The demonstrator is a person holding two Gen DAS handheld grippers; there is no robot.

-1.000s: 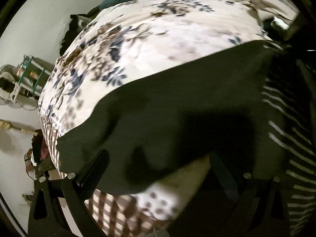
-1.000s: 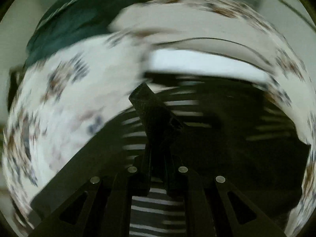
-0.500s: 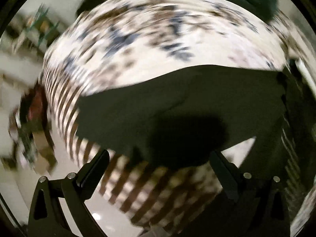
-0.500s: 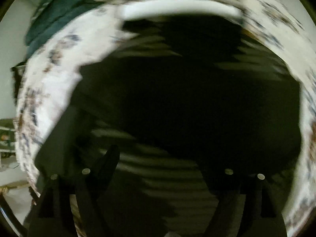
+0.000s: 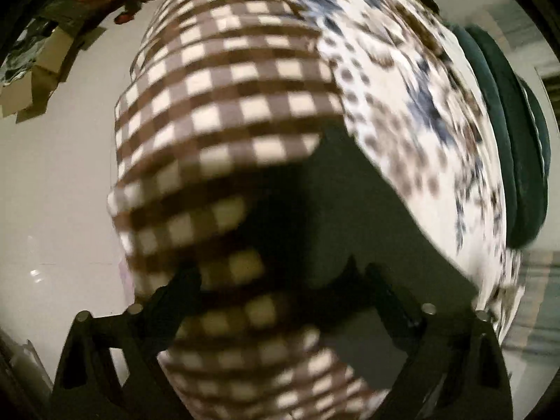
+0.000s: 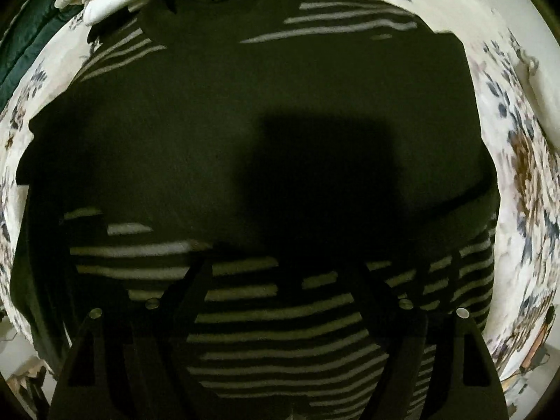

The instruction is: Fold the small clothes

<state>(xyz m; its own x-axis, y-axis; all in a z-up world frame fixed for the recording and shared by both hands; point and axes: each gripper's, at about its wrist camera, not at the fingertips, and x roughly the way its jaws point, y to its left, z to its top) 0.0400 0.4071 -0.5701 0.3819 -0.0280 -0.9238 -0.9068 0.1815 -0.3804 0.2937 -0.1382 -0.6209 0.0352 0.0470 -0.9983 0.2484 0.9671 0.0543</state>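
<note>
While both grippers, left gripper [image 5: 276, 280] and right gripper [image 6: 283, 280], hang spread and empty, the dark shirt [image 6: 245, 133] lies flat, collar toward the bed's [image 6: 518, 161] far edge.

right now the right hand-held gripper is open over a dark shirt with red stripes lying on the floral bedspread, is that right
Not quite: the stripes are white, not red. The right wrist view shows the right hand-held gripper open over the dark striped shirt, which lies on the floral bedspread.
</note>
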